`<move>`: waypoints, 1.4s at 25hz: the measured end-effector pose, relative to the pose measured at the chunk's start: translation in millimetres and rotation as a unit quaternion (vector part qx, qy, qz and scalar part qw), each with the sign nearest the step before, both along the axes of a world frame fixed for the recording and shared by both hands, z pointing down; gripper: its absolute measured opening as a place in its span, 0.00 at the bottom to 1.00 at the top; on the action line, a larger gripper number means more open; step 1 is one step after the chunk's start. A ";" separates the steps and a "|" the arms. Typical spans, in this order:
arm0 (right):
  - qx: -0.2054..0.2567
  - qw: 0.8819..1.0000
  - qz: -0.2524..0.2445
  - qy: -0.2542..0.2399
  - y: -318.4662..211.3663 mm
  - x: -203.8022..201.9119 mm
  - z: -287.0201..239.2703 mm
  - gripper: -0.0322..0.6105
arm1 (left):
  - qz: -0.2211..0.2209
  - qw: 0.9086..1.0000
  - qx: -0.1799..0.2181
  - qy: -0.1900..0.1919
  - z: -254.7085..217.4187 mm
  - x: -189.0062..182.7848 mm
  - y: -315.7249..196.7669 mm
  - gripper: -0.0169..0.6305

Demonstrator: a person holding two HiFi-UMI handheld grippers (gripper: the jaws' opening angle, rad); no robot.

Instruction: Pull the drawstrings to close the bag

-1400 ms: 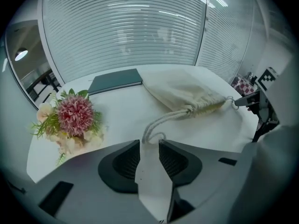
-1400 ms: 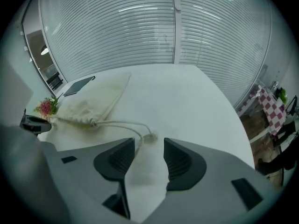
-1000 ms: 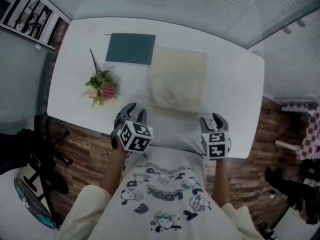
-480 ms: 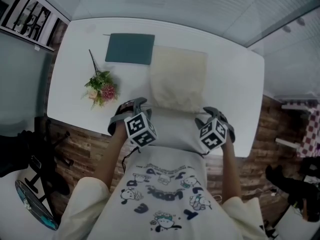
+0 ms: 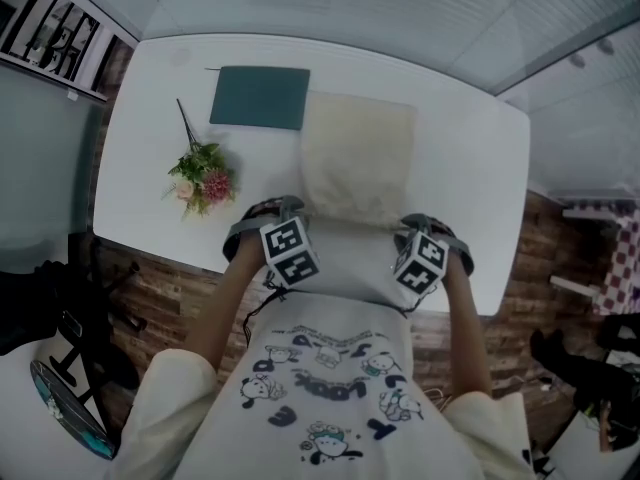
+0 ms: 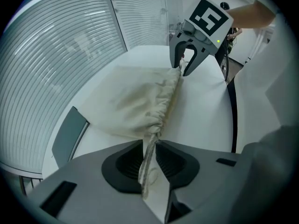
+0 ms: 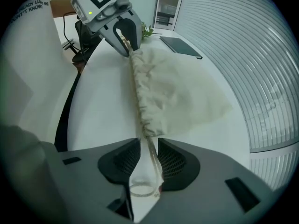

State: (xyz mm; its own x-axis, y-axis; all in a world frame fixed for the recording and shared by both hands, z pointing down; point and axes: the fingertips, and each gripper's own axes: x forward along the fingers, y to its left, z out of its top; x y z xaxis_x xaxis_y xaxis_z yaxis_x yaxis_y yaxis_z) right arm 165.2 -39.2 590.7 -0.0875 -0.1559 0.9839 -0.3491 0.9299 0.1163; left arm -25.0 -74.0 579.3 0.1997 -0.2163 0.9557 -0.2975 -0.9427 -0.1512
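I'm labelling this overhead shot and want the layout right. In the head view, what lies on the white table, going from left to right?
bunch of flowers → dark green pad → cream drawstring bag

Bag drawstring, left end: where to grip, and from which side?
Grip the free cord just outside the bag's gathered corner, coming from above. There it lies exposed; farther in it runs hidden inside the puckered hem.
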 end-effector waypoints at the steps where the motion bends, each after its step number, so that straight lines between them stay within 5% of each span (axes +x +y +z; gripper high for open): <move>1: -0.006 1.000 0.001 0.000 0.7 0.5 0.9 0.25 | -0.002 1.000 -0.002 -0.001 1.4 -0.6 0.4 0.20; 7: -0.009 1.000 0.020 0.002 1.0 3.9 4.4 0.12 | -0.013 1.000 -0.009 -0.008 9.4 -6.7 3.5 0.13; 13: 0.000 0.997 0.074 -0.033 3.2 3.4 -2.4 0.11 | -0.058 0.998 -0.025 0.017 7.9 -8.6 7.8 0.11; 20: 0.064 0.977 0.183 -0.087 -10.8 7.8 -20.0 0.10 | -0.155 0.982 -0.040 0.098 -5.5 -6.4 4.7 0.09; 23: 0.097 0.958 0.247 -0.110 -15.9 12.8 -31.3 0.10 | -0.229 0.960 -0.061 0.152 -13.0 -3.4 2.8 0.09; 27: 0.115 0.935 0.311 -0.124 -18.0 18.5 -38.8 0.10 | -0.350 0.905 -0.100 0.221 -18.1 -3.2 0.4 0.09; 31: 0.139 0.909 0.374 -0.123 -22.2 27.5 -41.9 0.10 | -0.406 0.887 -0.054 0.212 -20.9 -12.5 -5.1 0.09; 33: 0.138 0.883 0.424 -0.146 -24.3 34.9 -42.1 0.10 | -0.447 0.866 -0.050 0.219 -19.9 -19.7 -7.4 0.09; 35: 0.111 0.845 0.485 -0.196 -24.3 39.0 -38.7 0.10 | -0.484 0.837 -0.076 0.245 -17.0 -21.5 -6.7 0.09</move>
